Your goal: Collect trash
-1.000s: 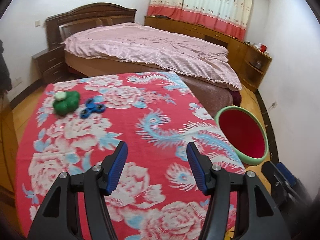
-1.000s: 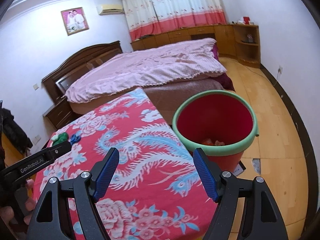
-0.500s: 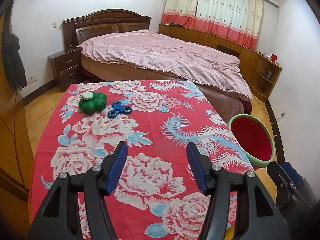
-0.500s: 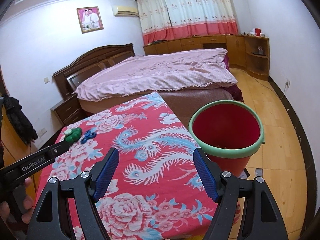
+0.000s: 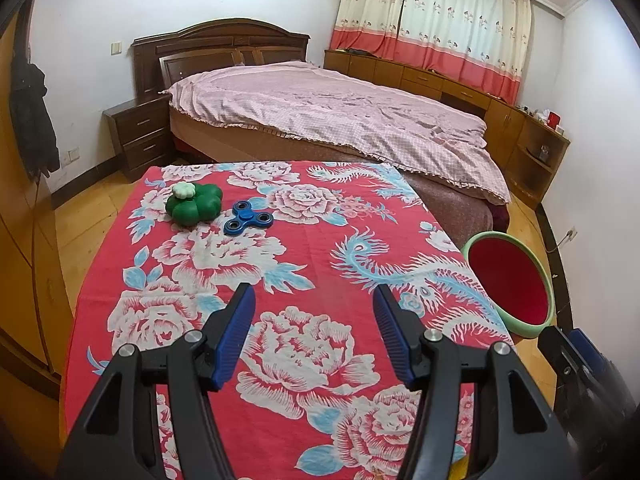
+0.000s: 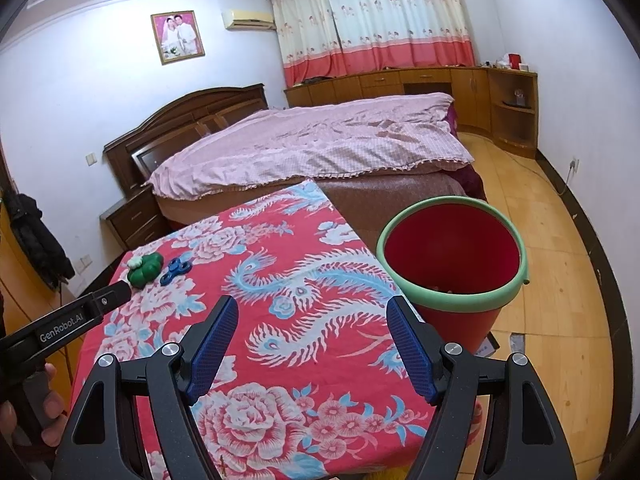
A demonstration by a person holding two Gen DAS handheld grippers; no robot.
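Left claw: the left claw point(image 5: 314, 332) hangs over the near part of the tabletop point(image 5: 320, 248), its blue pads apart, with nothing between them.
Right claw: the right claw point(image 6: 312, 338) hangs over the tabletop's right half, its pads spread wide and bare; from this view the left claw shows as a black arm at the lower left, with a person's hand point(image 6: 24, 412) around its grip.
Tabletop: covered by a red cloth with white peonies and a pale blue phoenix.
Things on the cloth: a green clover-shaped toy point(image 5: 194, 203) with a small white flower on top lies near the far left corner; a blue fidget spinner point(image 5: 248, 219) lies just beside it, to its right. Both are well apart from the two claws.
Bucket: a red bucket point(image 6: 452, 256) with a pale green rim stands on the wooden floor just off the tabletop's right edge; small bits lie at its bottom, too small to tell what they are.
Room: a bed point(image 5: 328, 120) with a pink cover stands beyond the tabletop, with a dark wooden headboard and a nightstand point(image 5: 140, 132) at its left.
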